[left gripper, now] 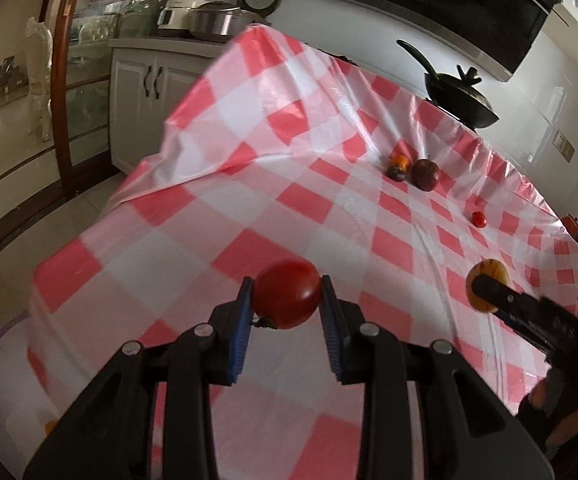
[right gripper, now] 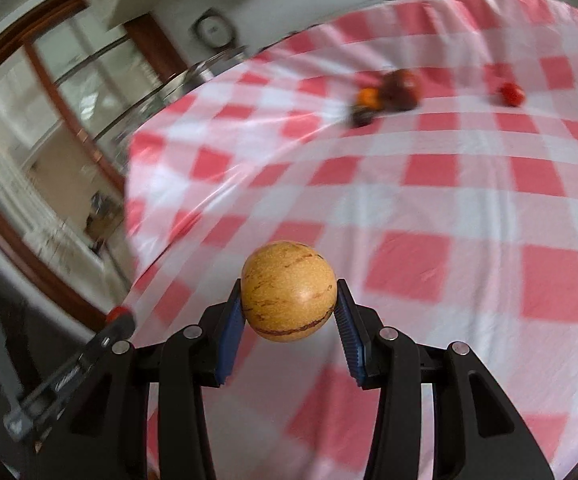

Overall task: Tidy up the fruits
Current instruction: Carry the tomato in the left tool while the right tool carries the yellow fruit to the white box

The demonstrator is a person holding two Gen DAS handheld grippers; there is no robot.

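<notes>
L gripper is clamped on a red tomato, blue pads pressing both sides, fruit held above the red-and-white checked tablecloth. R gripper is clamped the same way on a round yellow fruit w/ reddish streaks, also up off the cloth. In the left wrist view the R gripper shows at the right edge w/ that yellow fruit at its tip; a bit of the person's hand sits behind it.

Rest of the fruit lies on the far part of the table: a dark red round fruit, just beside it a small orange fruit and a small dark fruit, the three bunched close together. A small red fruit sits apart, nearer the right edge. Right wrist view is motion-blurred, so the bunch is prob. the same three, can't be sure.

Behind the table: black wok w/ handle, white cabinet carrying a metal pot and an appliance. No brand, label or writing is readable in either view; anything printed is too small or blurred.
</notes>
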